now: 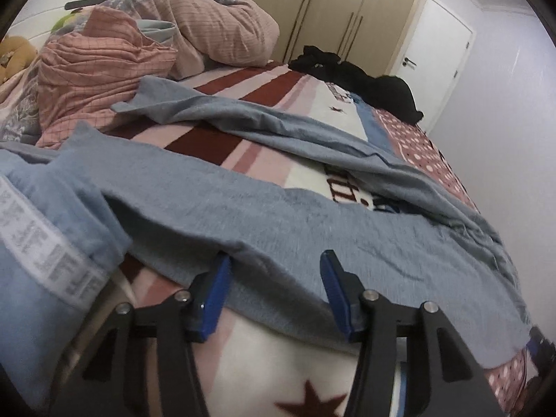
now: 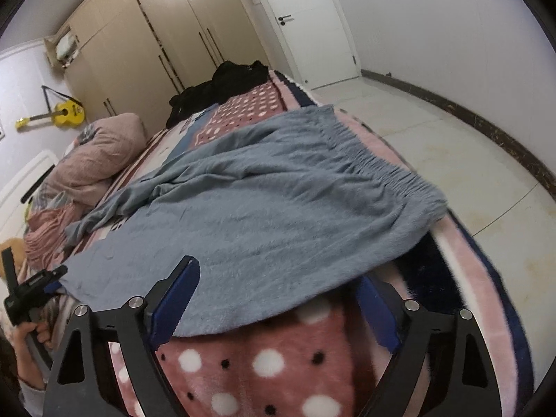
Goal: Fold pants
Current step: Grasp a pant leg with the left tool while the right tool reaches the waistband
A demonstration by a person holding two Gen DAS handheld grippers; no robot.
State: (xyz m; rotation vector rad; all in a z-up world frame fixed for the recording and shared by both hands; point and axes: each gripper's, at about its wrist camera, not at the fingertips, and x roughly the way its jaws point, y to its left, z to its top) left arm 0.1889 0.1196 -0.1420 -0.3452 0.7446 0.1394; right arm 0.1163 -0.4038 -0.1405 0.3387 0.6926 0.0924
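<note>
Grey-blue pants (image 2: 278,191) lie spread across the bed, with the gathered waistband (image 2: 382,160) near the bed's right edge and the legs running left. In the left wrist view the near pants leg (image 1: 243,208) crosses the frame. My left gripper (image 1: 276,257) is open at that leg's near hem, the cloth edge lying between its blue fingers (image 1: 333,278) without being pinched. My right gripper (image 2: 278,274) is open wide at the near edge of the seat part; one finger (image 2: 184,288) lies over the cloth, the other is partly under it. The left gripper (image 2: 52,286) also shows far left, held by a hand.
A patterned pink, white and red blanket (image 2: 264,358) covers the bed. A crumpled pink quilt (image 1: 104,69) is heaped at the head end, and black clothes (image 1: 365,83) lie at the far side. Wardrobe doors (image 2: 146,34), a white door (image 2: 305,17) and tiled floor (image 2: 451,146) surround the bed.
</note>
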